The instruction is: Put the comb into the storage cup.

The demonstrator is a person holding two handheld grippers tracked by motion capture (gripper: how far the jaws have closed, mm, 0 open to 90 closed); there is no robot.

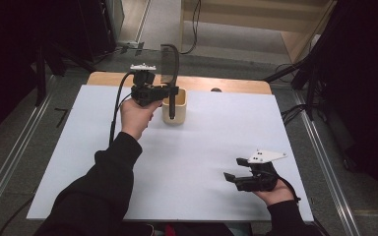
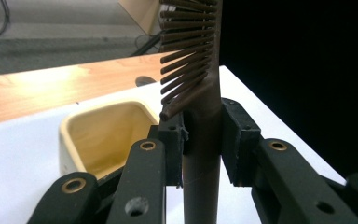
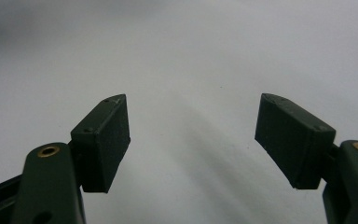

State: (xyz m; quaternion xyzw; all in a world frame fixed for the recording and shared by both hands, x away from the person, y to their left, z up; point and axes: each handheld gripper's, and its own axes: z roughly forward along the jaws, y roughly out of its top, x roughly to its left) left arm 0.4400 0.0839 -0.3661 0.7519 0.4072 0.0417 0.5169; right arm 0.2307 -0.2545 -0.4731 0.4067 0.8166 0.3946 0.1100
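— When the left claw [image 2: 203, 140] pinched the brown brush [image 2: 200, 84], where was the cup?

— The yellow cup [image 1: 175, 109] stood right under that claw, a bit to its side. In the left gripper view, the cup's open top sat just past the left jaw.

— What was in the cup?

— The bottom end of the brush handle went down into it. The inside I could see in the left gripper view was bare yellow wall. I could not see the very bottom.

— Which way did the brush stand?

— Straight up. The bristles stuck out above the claw, and the handle ran down below it. Both pads pressed on the handle, one on each side.

— And the other claw?

— The right claw [image 1: 237, 174] was spread wide, with nothing between its jaws. It sat low over the white table [image 1: 211, 142], far from the cup and the brush. In front of its jaws was just white table top.
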